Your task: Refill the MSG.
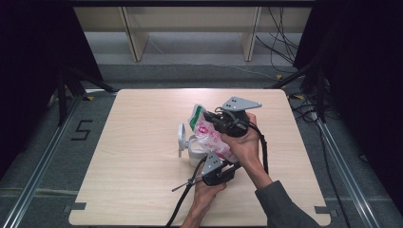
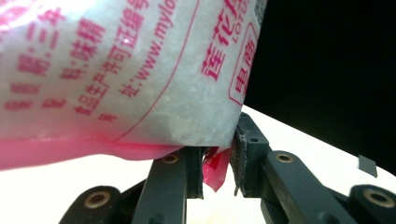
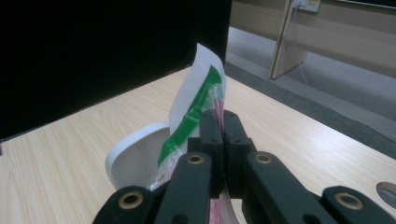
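A plastic bag [image 1: 209, 132] of white granules with pink print and a green top strip hangs tilted over the middle of the table. My right gripper [image 1: 214, 119] is shut on its upper end; in the right gripper view the pads [image 3: 223, 116] pinch the film beside the green strip [image 3: 196, 100]. My left gripper [image 1: 222, 156] meets the bag's lower end from below. In the left gripper view the bag [image 2: 116, 70] looms above, and its pink bottom corner [image 2: 215, 170] sits between the narrowly spaced pads [image 2: 218, 163], pressed against them.
A white tub [image 1: 195, 151] with its round hinged lid [image 1: 181, 137] standing up sits under the bag; that lid [image 3: 135, 158] appears left of the right jaws. The light wood table [image 1: 133, 156] has bare room to the left and back. Black curtains flank it.
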`<move>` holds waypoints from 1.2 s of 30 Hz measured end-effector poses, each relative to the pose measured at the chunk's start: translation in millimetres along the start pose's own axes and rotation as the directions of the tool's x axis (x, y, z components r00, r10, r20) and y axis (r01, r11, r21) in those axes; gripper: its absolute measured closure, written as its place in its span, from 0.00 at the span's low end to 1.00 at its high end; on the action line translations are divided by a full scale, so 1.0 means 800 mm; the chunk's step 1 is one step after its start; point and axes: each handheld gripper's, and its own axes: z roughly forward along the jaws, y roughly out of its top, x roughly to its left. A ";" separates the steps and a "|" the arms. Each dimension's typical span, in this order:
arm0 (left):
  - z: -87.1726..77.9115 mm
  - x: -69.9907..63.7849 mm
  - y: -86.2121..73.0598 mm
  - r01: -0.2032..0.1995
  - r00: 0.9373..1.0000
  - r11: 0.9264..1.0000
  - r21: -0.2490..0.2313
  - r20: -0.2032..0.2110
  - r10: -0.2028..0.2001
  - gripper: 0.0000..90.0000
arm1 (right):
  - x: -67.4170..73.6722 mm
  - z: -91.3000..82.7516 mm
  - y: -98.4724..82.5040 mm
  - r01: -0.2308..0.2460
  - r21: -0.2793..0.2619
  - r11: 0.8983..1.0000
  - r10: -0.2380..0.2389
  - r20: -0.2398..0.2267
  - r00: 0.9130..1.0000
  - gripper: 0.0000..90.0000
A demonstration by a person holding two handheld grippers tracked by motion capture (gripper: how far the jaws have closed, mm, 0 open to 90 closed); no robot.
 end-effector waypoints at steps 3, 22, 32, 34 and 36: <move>-0.004 0.001 -0.001 -0.001 1.000 1.000 0.018 -0.002 0.001 0.82 | -0.001 -0.003 0.000 -0.018 0.000 1.000 0.018 0.005 1.000 1.00; -0.010 0.005 -0.003 -0.023 0.998 0.999 0.032 -0.058 0.025 0.80 | -0.014 -0.027 -0.011 -0.032 -0.064 0.997 0.032 -0.001 0.999 1.00; -0.009 0.003 -0.003 -0.019 0.997 0.998 0.067 -0.067 0.023 0.77 | -0.021 -0.042 -0.020 -0.058 -0.091 0.994 0.058 -0.002 0.998 1.00; -0.009 0.003 -0.003 -0.016 0.998 0.998 0.068 -0.066 0.020 0.75 | -0.021 -0.046 -0.021 -0.061 -0.098 0.993 0.061 -0.001 0.998 1.00; -0.008 0.002 -0.004 -0.016 0.998 0.998 0.069 -0.065 0.020 0.71 | -0.020 -0.050 -0.022 -0.080 -0.091 0.993 0.080 0.002 0.997 1.00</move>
